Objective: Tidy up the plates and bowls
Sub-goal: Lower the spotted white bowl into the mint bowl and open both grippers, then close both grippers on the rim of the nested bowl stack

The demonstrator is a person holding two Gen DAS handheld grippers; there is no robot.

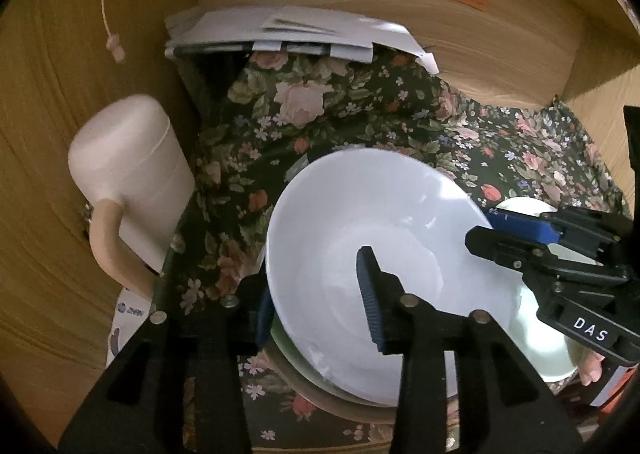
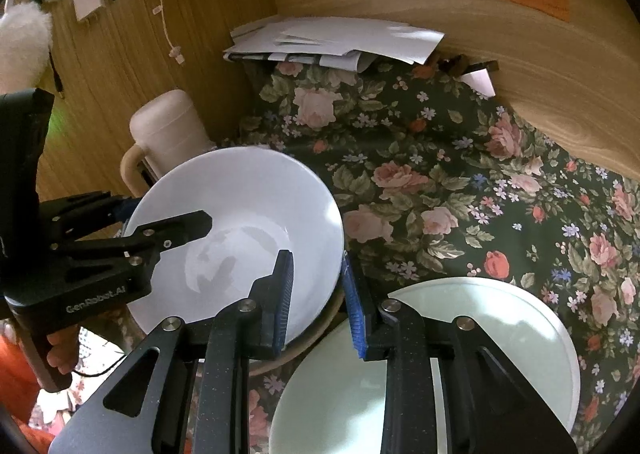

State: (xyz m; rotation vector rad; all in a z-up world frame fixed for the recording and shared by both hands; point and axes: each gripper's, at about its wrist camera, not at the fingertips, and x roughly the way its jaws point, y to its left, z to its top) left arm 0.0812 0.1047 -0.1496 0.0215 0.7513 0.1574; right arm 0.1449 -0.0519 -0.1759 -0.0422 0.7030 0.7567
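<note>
A white bowl [image 1: 360, 221] [image 2: 240, 205] rests, slightly tilted, on a green dish [image 1: 290, 354] and a tan bowl [image 1: 332, 406] [image 2: 316, 338] on the floral cloth. My left gripper [image 1: 312, 274] [image 2: 160, 213] straddles the bowl's left rim. One pad hangs inside, clear of the wall, so the jaws stand open. My right gripper [image 2: 316, 258] [image 1: 482, 223] is shut on the bowl's right rim, one pad inside and one outside. A pale green plate [image 2: 500, 334] [image 1: 552, 354] lies under the right gripper.
A cream jug with a handle [image 1: 132, 173] [image 2: 168, 121] stands at the left by the wooden wall. A pile of papers [image 1: 280, 33] [image 2: 340, 37] lies at the back. Wooden walls enclose the floral cloth [image 2: 440, 173] on three sides. A hand [image 2: 60, 354] holds the left gripper.
</note>
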